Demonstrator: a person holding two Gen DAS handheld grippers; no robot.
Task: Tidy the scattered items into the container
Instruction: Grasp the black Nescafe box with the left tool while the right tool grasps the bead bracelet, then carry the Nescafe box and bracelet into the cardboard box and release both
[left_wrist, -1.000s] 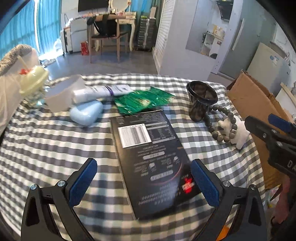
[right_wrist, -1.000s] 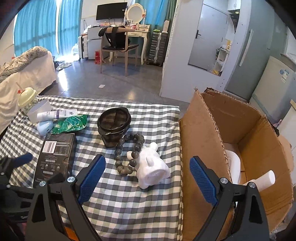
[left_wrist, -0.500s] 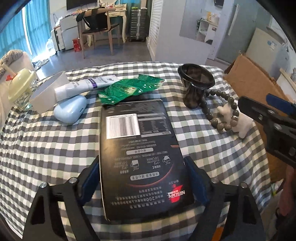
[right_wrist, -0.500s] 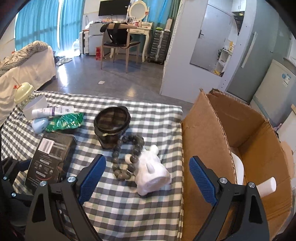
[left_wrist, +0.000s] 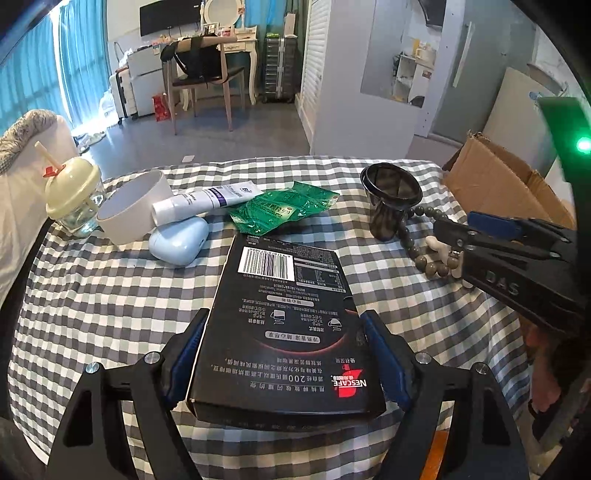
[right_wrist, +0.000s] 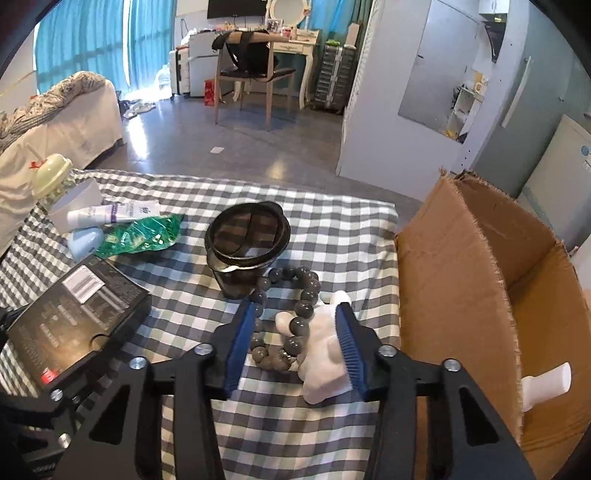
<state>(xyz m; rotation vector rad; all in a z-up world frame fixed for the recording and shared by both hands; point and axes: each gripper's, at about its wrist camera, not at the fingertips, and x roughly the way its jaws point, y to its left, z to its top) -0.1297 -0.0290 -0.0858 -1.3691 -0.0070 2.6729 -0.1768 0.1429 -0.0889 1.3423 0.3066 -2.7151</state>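
Gripped the black coffee box (left_wrist: 284, 332) on the table (left_wrist: 110, 295) with left hand-held gripper (left_wrist: 284, 365); right hand-held gripper (right_wrist: 291, 339) closing around white figurine (right_wrist: 325, 354) and bead bracelet (right_wrist: 291, 314). Best squeezed at figurine's middle, clear of beads, before lifting toward cardboard box (right_wrist: 461, 280).

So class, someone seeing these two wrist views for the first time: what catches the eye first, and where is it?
The black coffee box fills the foreground, clamped by the left gripper. On the checked cloth nearer the cardboard box, the right gripper is closing around a white figurine ringed by a bead bracelet.
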